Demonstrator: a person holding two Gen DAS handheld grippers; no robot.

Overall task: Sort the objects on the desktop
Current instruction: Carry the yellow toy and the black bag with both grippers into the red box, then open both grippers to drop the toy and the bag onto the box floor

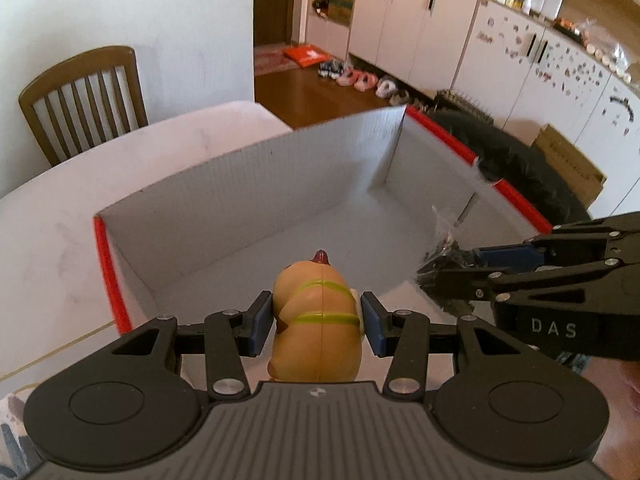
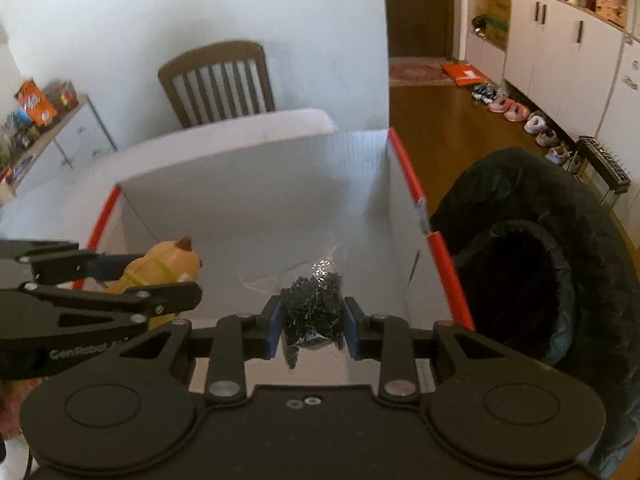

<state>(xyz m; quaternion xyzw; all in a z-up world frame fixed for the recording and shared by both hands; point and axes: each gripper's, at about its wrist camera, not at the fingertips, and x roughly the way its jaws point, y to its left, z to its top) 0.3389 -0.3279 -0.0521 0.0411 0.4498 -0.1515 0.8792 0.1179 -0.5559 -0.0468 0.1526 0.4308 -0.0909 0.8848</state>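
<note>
In the left wrist view, a long run of white cabinets (image 1: 420, 28) with a row of slippers (image 1: 360, 80) at their foot is being shown along the far wall, and a counter crowded with small items is being seen at the upper right. In the right wrist view, a low shelf (image 2: 52, 128) stacked with colourful packets is being shown at the far left, out of the other camera's sight, and a dark padded seat (image 2: 532, 264) is being seen just beside the box's right wall. A wooden chair (image 2: 218, 80) behind the white table (image 1: 100, 168) is being caught by both cameras.

The left gripper (image 1: 318, 318) is being held over the near end of an open white box (image 1: 240, 184) with red-edged rims. Its blue pads are being pressed against the two sides of a tan toy figure (image 1: 316, 320) banded with yellow-green stripes, so the toy is being pinched above the box floor.

The right gripper (image 2: 312, 326) is being held beside it, over the same box. Its jaws are being kept narrow, and a clear bag of small black parts (image 2: 312, 312) is being squeezed between the pads, with the bag's loose top being seen sticking out ahead of the fingertips. The two grippers are being kept close together but apart, neither load touching the other.
</note>
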